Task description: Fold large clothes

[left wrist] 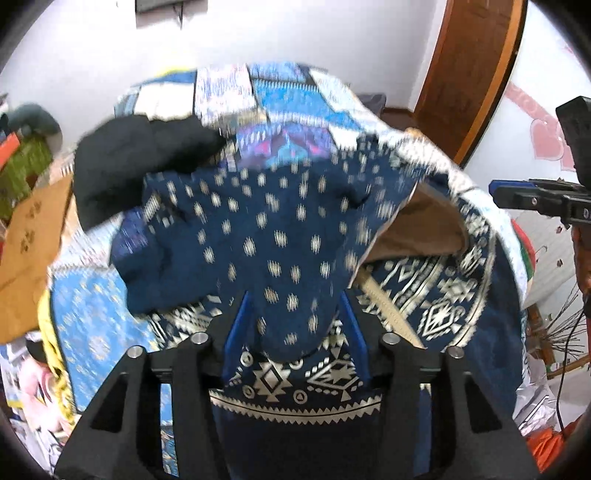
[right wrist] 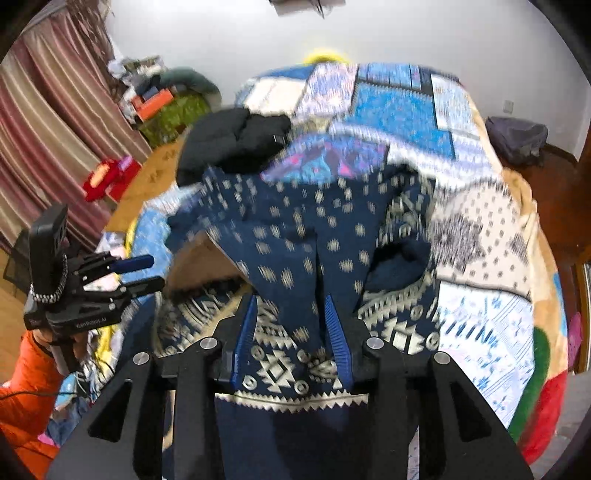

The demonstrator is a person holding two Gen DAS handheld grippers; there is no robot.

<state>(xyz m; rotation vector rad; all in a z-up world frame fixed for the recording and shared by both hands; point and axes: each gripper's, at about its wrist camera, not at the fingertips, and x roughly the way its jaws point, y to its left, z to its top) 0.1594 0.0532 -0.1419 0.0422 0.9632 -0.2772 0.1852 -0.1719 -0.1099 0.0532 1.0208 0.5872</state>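
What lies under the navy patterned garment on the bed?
A blue patchwork quilt shows around the navy patterned garment. A black garment lies at its far edge. What the navy fabric covers cannot be seen.

From where I watch, a blue patchwork quilt (right wrist: 399, 99) covers the bed, a black garment (right wrist: 232, 140) lies bunched on it, striped curtains (right wrist: 48, 122) hang at one side, a wooden door (left wrist: 476, 62) stands by the white wall (right wrist: 406, 33), and a dark bag (right wrist: 521, 138) sits on the floor.
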